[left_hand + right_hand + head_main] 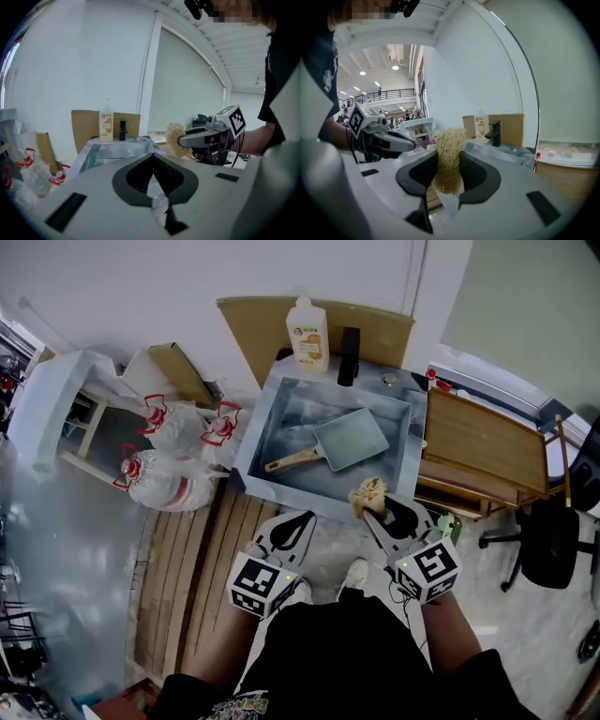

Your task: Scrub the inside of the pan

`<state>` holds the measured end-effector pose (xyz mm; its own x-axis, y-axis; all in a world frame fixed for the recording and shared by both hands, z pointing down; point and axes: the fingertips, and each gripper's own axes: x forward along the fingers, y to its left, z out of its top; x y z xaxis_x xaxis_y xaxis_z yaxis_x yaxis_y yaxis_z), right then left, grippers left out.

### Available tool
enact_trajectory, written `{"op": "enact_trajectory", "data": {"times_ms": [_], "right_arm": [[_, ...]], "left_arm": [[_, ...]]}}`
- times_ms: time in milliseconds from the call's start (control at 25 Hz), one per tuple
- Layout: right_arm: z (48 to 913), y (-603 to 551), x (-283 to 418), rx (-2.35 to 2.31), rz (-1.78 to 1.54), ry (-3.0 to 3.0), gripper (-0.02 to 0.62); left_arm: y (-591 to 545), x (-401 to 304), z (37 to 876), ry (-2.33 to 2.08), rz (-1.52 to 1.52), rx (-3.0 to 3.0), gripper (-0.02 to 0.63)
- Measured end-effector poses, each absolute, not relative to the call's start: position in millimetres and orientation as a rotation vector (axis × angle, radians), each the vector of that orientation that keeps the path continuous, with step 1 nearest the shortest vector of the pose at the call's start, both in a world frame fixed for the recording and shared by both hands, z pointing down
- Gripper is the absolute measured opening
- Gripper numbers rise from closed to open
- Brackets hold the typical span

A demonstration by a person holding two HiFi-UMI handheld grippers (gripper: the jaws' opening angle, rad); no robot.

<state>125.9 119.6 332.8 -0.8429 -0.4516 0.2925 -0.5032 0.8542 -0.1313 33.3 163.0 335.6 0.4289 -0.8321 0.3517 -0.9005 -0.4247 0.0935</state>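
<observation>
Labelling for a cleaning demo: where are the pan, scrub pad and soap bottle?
pan (352, 439), head view, flat base.
scrub pad (450, 140), right gripper view, upper fibres.
soap bottle (307, 341), head view, label.

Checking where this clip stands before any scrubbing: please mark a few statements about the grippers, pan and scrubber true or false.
1. The right gripper is shut on a fibrous scrubber. True.
2. The left gripper holds the pan's handle. False: it is shut and empty; the pan lies untouched in the sink.
3. The scrubber presses on the pan's inside. False: it is at the sink's near edge, apart from the pan.
4. The soap bottle stands behind the sink, beside the faucet. True.
</observation>
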Motion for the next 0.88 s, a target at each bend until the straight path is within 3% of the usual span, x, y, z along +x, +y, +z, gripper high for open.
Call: {"op": "enact_trajectory", "data": {"times_ms": [880], "right_arm": [[340.5,159.9,91.6,0.908,0.343,-2.696,0.147]], "left_arm": [[185.3,-14.9,332.8,-1.394,0.292,2.496,0.008]]}}
